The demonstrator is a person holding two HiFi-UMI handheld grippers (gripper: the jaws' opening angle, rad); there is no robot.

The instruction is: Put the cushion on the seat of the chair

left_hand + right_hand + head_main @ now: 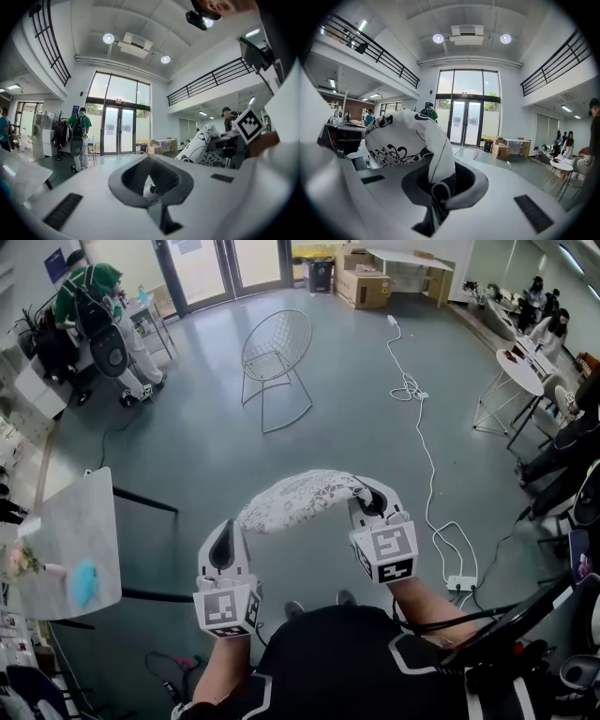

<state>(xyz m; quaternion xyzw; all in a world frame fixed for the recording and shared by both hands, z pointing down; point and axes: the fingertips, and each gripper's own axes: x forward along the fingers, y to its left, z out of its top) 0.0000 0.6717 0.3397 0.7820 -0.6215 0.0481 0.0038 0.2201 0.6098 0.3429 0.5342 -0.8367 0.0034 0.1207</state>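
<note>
Our right tool is closed tight on a fold at the edge of the cushion, and the cloth bunches up out of its jaws. Our left tool has its jaws together with nothing between them. In the head view the cushion's free end hangs just beside its tip, not in its grip. The cushion is in the air before us, arched between the two tools and carried by the right one alone.

The chair, a wire one, stands well apart from us across the floor, its seat bare. We judge that the carry is the step in hand. To do it well, we would keep the right clamp firm and take the free end with the left tool, so the cushion hangs flat. We would steer clear of the white cable to the chair's right. We would lower the cushion level onto the seat before letting go.

We can read no brand or word. The cushion bears a black floral print on white, and the tools' cubes show only square markers.
</note>
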